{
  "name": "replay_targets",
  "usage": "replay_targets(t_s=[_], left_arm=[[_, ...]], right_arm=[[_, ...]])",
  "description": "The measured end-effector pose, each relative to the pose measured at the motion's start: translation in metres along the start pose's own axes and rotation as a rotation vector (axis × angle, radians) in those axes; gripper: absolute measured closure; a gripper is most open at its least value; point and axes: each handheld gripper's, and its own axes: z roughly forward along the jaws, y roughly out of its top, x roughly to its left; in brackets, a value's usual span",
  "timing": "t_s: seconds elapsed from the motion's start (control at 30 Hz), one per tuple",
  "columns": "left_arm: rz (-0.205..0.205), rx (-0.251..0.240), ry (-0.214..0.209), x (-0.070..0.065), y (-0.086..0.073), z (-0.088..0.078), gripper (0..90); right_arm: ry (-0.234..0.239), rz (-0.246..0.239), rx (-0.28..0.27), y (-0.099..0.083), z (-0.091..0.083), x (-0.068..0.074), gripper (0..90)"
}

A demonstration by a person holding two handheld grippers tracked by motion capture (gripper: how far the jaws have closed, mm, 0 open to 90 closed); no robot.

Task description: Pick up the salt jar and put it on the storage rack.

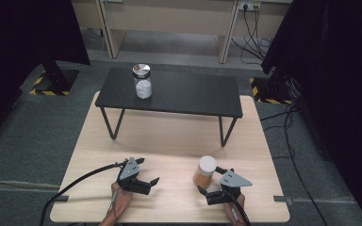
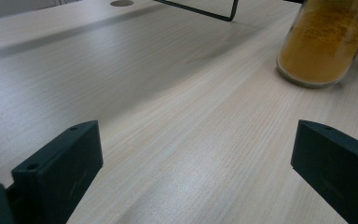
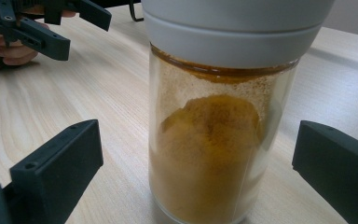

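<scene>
Right gripper (image 1: 213, 185) wide open, jaws either side of spice jar (image 3: 223, 121), not touching — lined up for grab. Left gripper (image 1: 143, 172) open too, empty, parked nearby on table (image 1: 169, 141).

The bench (image 1: 169, 141) is pale wood-grain laminate, smooth with a soft sheen in the left gripper view. The jar (image 3: 214, 154) is clear glossy glass holding a fine matt orange powder that clings dustily to the inner wall; its lid (image 3: 235, 28) is smooth matt white plastic. Each hand-held gripper, left (image 1: 147, 172) and right (image 1: 213, 180), has matt black plastic jaws with a slightly rough face and a grey plate of dull finish. The shelf (image 1: 169, 92) has a matt black top on thin black metal legs. The far jar (image 1: 142, 84) is clear glass with a shiny metal lid. The floor (image 1: 37, 127) is rough grey carpet.
</scene>
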Motion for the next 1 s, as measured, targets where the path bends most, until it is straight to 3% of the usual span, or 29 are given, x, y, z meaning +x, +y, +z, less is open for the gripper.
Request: replay_targets(t_s=[0.2,1.0], left_arm=[[-0.021,-0.030,-0.004,0.0030,-0.0053,-0.0022,1.1],[-0.029,-0.024,0.000,0.0029,-0.0043,-0.0018,1.1]], right_arm=[[0.000,0.001,0.004,0.0007,0.0002,-0.0001,1.5],[-0.004,0.004,-0.004,-0.0008,-0.0004,0.0005,1.5]])
